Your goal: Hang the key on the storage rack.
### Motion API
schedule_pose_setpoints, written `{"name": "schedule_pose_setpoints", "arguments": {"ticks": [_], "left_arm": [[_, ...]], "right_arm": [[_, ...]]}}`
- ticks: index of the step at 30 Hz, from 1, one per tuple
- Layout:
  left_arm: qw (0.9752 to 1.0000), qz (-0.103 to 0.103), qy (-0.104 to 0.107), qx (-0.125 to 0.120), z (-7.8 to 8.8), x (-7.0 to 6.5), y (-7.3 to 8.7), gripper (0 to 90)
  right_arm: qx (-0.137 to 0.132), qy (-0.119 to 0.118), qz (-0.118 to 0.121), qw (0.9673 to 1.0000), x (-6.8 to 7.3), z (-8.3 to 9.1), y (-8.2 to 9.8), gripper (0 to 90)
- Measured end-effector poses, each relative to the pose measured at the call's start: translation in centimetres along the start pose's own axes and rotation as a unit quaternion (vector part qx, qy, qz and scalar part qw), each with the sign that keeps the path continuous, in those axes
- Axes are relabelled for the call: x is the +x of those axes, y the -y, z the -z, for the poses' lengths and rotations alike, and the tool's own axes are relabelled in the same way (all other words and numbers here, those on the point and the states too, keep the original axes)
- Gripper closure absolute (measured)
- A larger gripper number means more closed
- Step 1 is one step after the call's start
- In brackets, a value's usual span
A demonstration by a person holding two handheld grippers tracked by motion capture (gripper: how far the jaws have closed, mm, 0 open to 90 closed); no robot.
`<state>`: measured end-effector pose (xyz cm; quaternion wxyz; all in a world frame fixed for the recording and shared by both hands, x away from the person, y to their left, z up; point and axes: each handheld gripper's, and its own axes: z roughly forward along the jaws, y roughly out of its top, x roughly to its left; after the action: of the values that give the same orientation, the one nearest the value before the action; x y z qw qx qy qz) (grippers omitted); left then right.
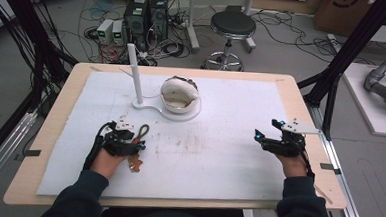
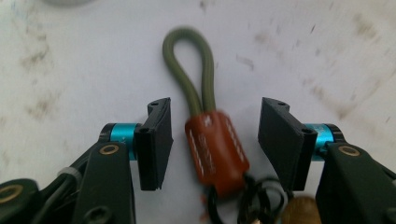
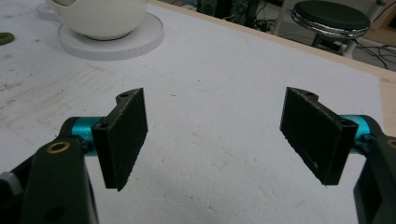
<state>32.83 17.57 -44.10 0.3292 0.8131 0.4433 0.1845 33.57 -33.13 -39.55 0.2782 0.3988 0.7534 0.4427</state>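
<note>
Both forearms, in dark sleeves, come in from the bottom of the high view, one to each side and well apart. The left hand [image 1: 109, 160] holds the left gripper [image 1: 124, 141] low over the table, pointing forward; in the left gripper view its jaws stand apart. The right hand [image 1: 292, 164] holds the right gripper [image 1: 268, 138] aimed forward and inward; in the right gripper view its jaws are spread wide, with nothing between the pads [image 3: 122, 135].
</note>
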Motion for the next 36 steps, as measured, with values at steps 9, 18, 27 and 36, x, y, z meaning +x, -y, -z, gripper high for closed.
{"name": "schedule_pose_setpoints", "arguments": {"ticks": [9,18,27,36], "left_arm": [[0.9995,-0.019,0.025,0.001,0.0,-0.3,-0.4,69.7],[0.9943,0.03,0.064,-0.08,1.6,0.5,-0.9,70.1],[0.9816,0.043,0.081,-0.167,3.7,1.1,-1.8,70.3],[0.9683,0.059,0.076,-0.23,6.1,2.6,-3.0,70.3]], "right_arm": [[-0.004,-0.001,-0.005,1.0,-0.1,0.2,0.0,23.5],[-0.011,-0.003,-0.01,0.9999,0.1,0.5,0.0,23.5],[-0.028,0.0,-0.035,0.999,-1.0,1.1,0.3,23.5],[-0.027,-0.001,-0.035,0.999,-1.0,0.7,0.2,23.5]]}}
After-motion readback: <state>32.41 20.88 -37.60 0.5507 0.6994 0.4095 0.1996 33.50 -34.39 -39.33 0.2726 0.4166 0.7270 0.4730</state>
